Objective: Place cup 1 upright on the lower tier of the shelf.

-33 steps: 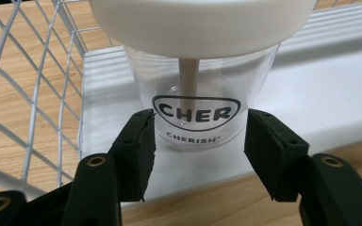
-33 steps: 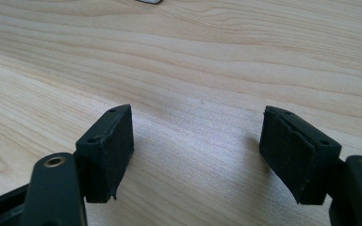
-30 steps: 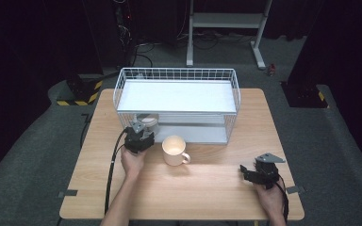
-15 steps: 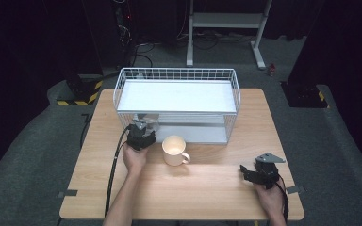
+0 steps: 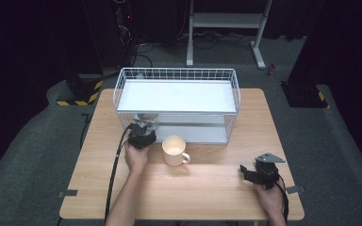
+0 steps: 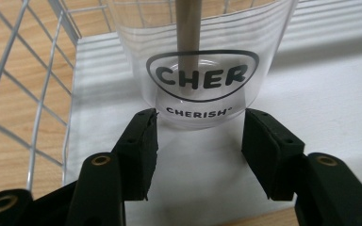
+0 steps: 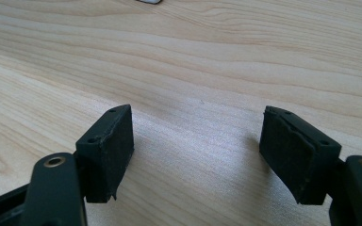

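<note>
A clear glass (image 6: 245, 42) printed "CHERISH" stands on the white lower shelf (image 6: 311, 94) of a wire rack (image 5: 179, 74). My left gripper (image 6: 198, 127) is shut on the glass's base, one pad on each side. From above, the left gripper (image 5: 143, 126) reaches under the rack's front left corner, where the glass (image 5: 147, 117) shows. Just right of that hand, a cream mug (image 5: 174, 149) sits on the wooden table (image 5: 207, 188). My right gripper (image 5: 244, 172) rests open at the table's front right. In its own view the right gripper (image 7: 198, 136) has only bare wood between its pads.
The rack's wire side (image 6: 33, 94) runs close along the left of the glass. A pale upright post (image 6: 188, 28) stands behind the glass. A black cable (image 5: 115, 174) trails from the left gripper over the table's front edge. Dark floor surrounds the table.
The left gripper has edged slightly toward the rack with the glass. The right gripper has stayed still.
</note>
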`<state>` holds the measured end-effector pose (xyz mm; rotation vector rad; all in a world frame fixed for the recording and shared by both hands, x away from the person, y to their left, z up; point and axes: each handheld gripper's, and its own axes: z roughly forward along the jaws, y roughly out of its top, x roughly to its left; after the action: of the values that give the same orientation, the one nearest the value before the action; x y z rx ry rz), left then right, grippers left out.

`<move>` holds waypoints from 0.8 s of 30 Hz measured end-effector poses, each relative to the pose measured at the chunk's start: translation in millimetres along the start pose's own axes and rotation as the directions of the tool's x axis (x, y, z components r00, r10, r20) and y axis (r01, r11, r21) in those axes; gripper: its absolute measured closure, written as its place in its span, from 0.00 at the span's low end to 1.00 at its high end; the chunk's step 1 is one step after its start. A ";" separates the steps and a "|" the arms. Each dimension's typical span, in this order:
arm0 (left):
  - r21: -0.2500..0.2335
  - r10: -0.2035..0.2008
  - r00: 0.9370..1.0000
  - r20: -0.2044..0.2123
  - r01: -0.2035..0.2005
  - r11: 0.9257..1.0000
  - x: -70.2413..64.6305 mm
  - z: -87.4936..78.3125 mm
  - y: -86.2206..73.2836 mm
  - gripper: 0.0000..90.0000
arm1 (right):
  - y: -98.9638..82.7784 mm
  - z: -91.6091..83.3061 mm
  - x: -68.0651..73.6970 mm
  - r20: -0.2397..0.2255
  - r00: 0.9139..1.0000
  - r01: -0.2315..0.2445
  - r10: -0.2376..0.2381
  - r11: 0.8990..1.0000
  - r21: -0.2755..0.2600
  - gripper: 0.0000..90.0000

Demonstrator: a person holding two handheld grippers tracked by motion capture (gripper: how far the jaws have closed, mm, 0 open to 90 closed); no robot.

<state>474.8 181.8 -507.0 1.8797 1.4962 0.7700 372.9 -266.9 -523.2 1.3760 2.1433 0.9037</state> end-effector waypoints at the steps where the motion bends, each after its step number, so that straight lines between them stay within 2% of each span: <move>1: 0.001 -0.016 1.000 0.010 0.016 1.000 1.8 -0.6 2.5 0.51 | 0.0 0.0 0.0 0.000 1.000 0.000 0.000 1.000 0.000 0.30; 7: 0.011 -0.007 1.000 0.009 0.007 1.000 0.3 -1.0 2.8 0.49 | 0.0 0.0 0.0 0.000 1.000 0.000 0.000 1.000 0.000 0.30; 11: -0.013 -0.021 0.999 0.040 0.022 1.000 -2.7 -6.8 4.8 0.43 | 0.0 0.0 0.0 0.000 1.000 0.000 0.000 1.000 0.000 0.30; 14: -0.008 -0.029 0.998 0.052 0.030 1.000 -1.9 -9.1 6.4 0.39 | 0.0 0.0 0.0 0.000 1.000 0.000 0.000 1.000 0.000 0.30; 16: -0.003 -0.021 0.999 0.041 0.021 1.000 -1.2 -10.9 6.6 0.38 | 0.0 0.0 -0.1 0.000 1.000 0.000 0.000 1.000 0.000 0.30; 18: -0.003 -0.029 0.998 0.064 0.029 1.000 -2.1 -12.8 6.0 0.36 | 0.0 0.0 0.0 0.000 1.000 0.000 0.000 1.000 0.000 0.30; 24: -0.011 -0.004 0.998 0.069 0.005 1.000 -1.4 -22.4 4.4 0.33 | 0.0 0.0 0.0 0.000 1.000 0.000 0.000 1.000 0.000 0.30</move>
<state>460.3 182.0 -489.2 1.8748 1.4498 0.7029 373.0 -266.9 -523.2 1.3758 2.1434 0.9039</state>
